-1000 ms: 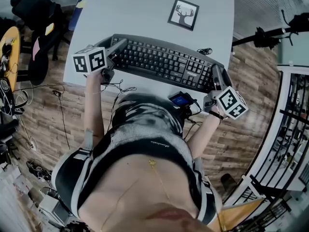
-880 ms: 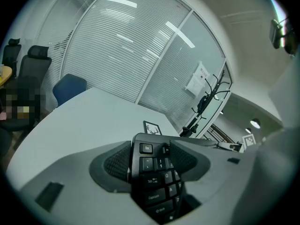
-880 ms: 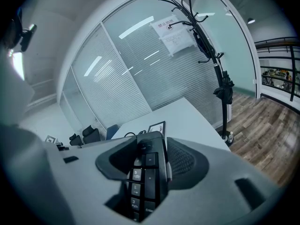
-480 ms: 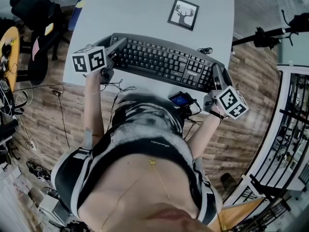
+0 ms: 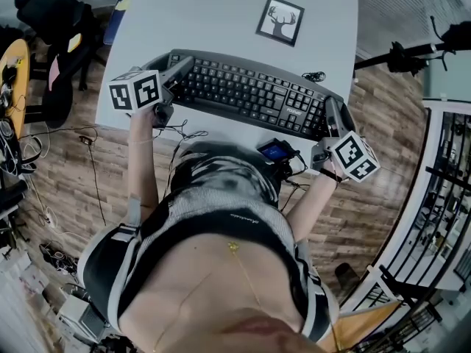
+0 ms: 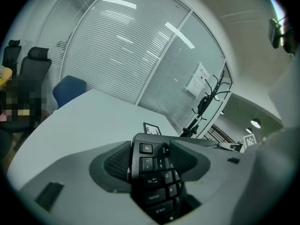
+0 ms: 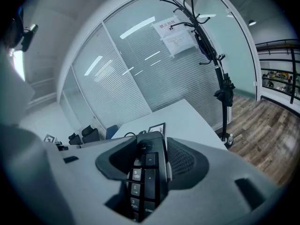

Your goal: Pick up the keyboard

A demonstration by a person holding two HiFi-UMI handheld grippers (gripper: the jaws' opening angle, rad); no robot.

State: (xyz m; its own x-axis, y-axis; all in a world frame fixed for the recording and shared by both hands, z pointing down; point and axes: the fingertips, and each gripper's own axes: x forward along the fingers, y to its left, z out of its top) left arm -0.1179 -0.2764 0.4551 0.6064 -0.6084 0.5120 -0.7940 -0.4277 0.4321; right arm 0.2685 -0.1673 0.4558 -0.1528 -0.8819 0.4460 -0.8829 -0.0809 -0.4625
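Gripping the keyboard [image 5: 250, 94] at both ends, you've got the left tongs [image 5: 179, 70] pinching the Esc end and the right tongs [image 5: 333, 115] pinching the numpad end. It's at the 6 o'clock edge of the worktop [image 5: 199, 13], with a framed picture [image 5: 280, 20] at its 12 o'clock.

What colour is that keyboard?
The keyboard has black keys in a dark grey frame, clearest in the head view.

An office: a white desk [image 5: 213, 28] on wood-plank flooring [image 7: 267, 125], black high-backed chairs [image 6: 36, 64], glass partition walls with blinds [image 6: 117, 50], a posted notice [image 7: 174, 35] and a coat stand [image 7: 212, 55].
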